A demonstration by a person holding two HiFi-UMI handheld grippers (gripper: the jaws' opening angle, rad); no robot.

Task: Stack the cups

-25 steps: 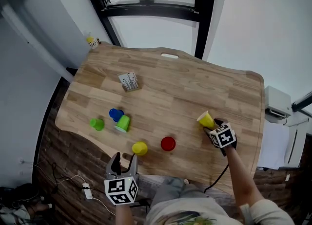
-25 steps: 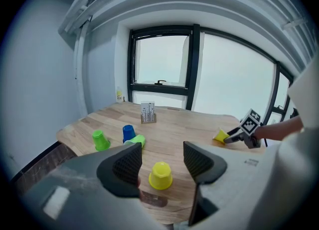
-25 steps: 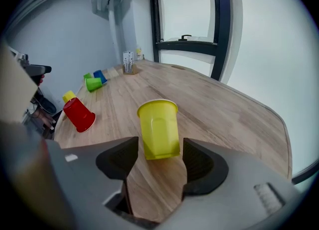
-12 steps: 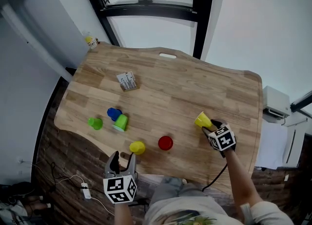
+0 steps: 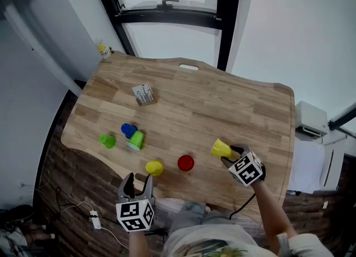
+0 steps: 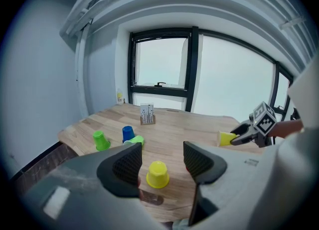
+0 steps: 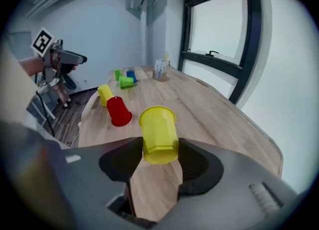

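Gripping a yellow cup (image 7: 158,133) by its base, rim pointing away, the right tongs (image 7: 159,150) have just been closing on it and hold it off the table (image 5: 233,111). The left tongs (image 6: 160,157) stand open, with another yellow cup (image 6: 157,174) just beyond them. One of their jaws nearly hides the red cup (image 5: 186,163), which the head view shows whole.
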